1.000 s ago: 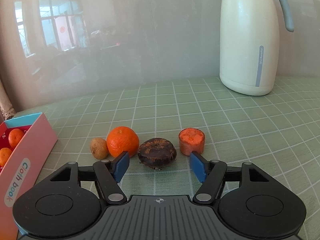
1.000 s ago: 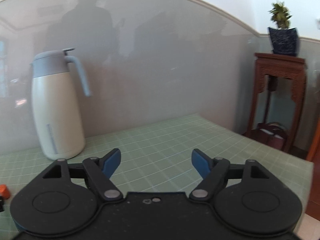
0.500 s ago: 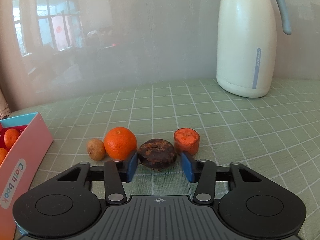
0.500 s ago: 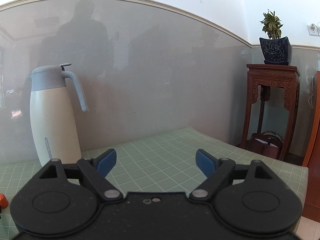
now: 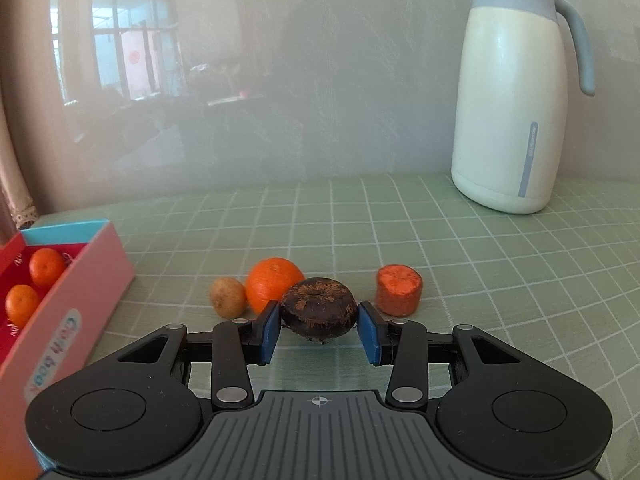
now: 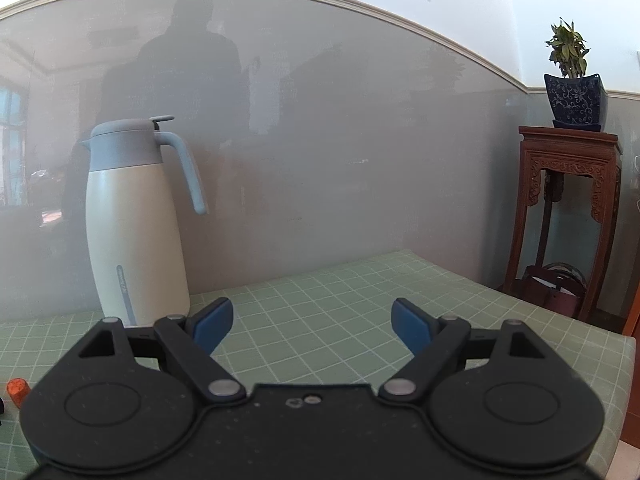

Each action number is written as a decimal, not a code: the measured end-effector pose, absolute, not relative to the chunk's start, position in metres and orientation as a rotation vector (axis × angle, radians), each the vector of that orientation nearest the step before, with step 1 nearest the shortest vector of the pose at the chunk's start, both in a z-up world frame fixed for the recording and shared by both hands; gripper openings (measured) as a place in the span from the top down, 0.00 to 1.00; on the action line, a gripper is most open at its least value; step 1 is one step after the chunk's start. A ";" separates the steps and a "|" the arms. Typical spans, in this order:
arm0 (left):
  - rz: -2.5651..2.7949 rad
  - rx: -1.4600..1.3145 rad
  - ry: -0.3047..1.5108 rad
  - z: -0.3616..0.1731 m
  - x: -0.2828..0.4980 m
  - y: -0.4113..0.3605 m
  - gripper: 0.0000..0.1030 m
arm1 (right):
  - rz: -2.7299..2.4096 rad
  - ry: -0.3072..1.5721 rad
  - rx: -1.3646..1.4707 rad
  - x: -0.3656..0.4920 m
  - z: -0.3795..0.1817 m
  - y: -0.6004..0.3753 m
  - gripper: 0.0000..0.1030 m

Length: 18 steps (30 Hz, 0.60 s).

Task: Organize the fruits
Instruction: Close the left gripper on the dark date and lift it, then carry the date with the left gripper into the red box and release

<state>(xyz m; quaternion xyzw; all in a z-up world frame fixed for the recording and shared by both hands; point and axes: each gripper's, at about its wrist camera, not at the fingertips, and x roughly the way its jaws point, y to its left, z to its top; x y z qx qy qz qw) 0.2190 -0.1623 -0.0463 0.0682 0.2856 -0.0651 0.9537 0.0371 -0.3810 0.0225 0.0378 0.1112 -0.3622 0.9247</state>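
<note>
Grasping was in hand: left gripper (image 5: 319, 331) pads clamped the dark brown fruit (image 5: 318, 306) at 12 o'clock, needing transfer to the pink box (image 5: 76, 288) at 9 o'clock; right gripper (image 6: 309, 322) hung wide open, empty.

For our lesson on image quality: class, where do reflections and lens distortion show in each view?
Left wrist view: the glossy wall mirrors a window, and the jug leans from fisheye bending. Right wrist view: a person's dim reflection falls on the wall, and the moulding curves.
</note>
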 end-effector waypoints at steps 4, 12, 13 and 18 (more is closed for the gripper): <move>-0.084 0.137 0.537 -0.026 0.204 -0.136 0.59 | -0.707 0.229 0.085 0.041 0.025 -0.371 0.16; 0.130 0.111 0.456 0.009 0.183 -0.047 0.59 | -0.596 0.242 0.075 0.058 0.030 -0.333 0.16; 0.164 0.109 0.457 0.010 0.184 -0.034 0.59 | -0.580 0.242 0.072 0.060 0.030 -0.327 0.16; 0.314 0.060 0.508 0.002 0.200 0.027 0.59 | -0.529 0.242 0.048 0.069 0.033 -0.300 0.16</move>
